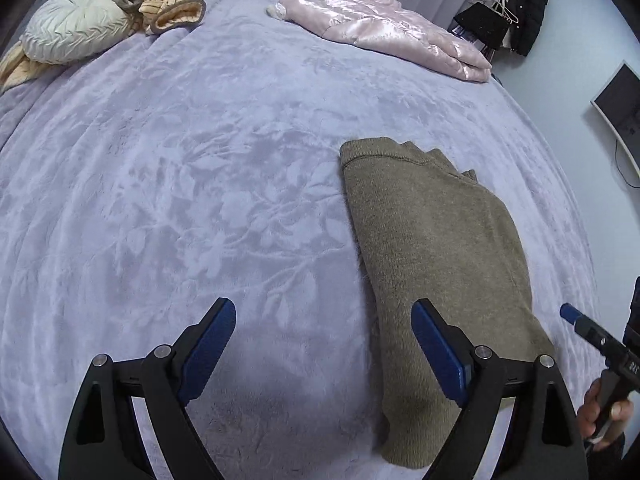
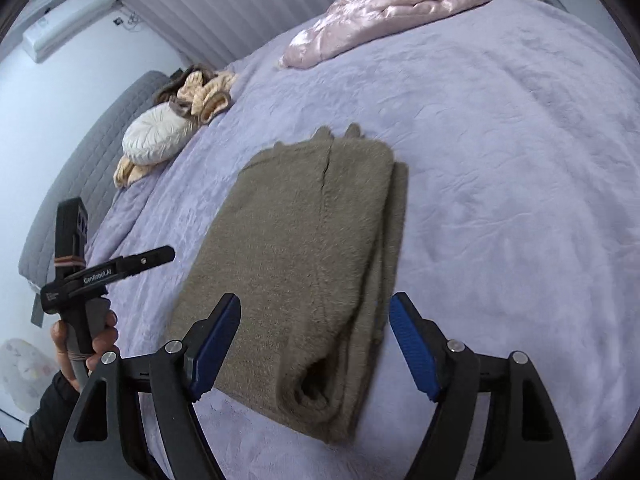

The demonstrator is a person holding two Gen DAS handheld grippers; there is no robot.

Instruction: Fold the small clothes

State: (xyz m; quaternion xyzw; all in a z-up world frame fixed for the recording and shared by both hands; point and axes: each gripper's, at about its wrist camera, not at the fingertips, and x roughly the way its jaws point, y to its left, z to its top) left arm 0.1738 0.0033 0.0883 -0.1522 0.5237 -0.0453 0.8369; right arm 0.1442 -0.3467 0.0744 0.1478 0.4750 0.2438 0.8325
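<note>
Left wrist view: the left gripper (image 1: 324,320) hangs above the bed with its jaws spread wide, nothing between the blue ribbed pads (image 1: 212,350); its right finger overlaps the folded sweater (image 1: 432,248) in the picture, but contact cannot be judged. The sweater, a fuzzy olive-brown knit folded into a long strip with a ribbed hem at the far end, lies on the lilac plush bedspread (image 1: 180,184), which is embossed with leaf patterns. At the right edge the right gripper (image 1: 576,320) shows only as one blue-tipped finger, with the hand (image 1: 604,412) holding it cut off.

Right wrist view: the right gripper (image 2: 316,320) is also wide apart and empty, poised over the near end of the sweater (image 2: 296,260), whose layered edges and a rolled opening face the camera. Left of it, a hand (image 2: 86,344) in a dark sleeve holds the left gripper (image 2: 160,256), seen side-on. Far off lie a glossy pink quilted jacket (image 2: 380,12) and a round pleated cream cushion (image 2: 156,136).
</note>
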